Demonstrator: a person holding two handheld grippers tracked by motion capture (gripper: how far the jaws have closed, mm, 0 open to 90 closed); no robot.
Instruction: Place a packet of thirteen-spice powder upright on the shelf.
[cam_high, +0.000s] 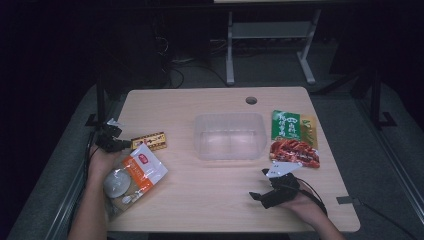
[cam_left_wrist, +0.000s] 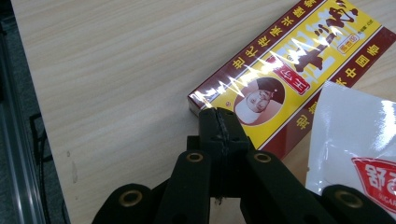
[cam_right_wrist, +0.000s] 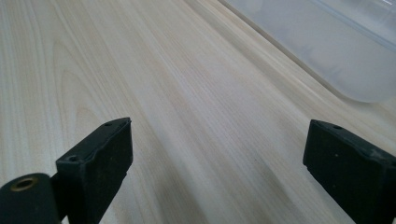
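The light wooden table stands on a grey floor. Behind it is a white metal frame, maybe a desk. The room is dark.

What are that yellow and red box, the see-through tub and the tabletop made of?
The yellow and red box looks like glossy printed cardboard: sharp folded edges, and glare streaking across its print. The tub seems to be frosted translucent plastic, since the table shows faintly through its walls. The tabletop shows pale matte wood grain, possibly laminate.
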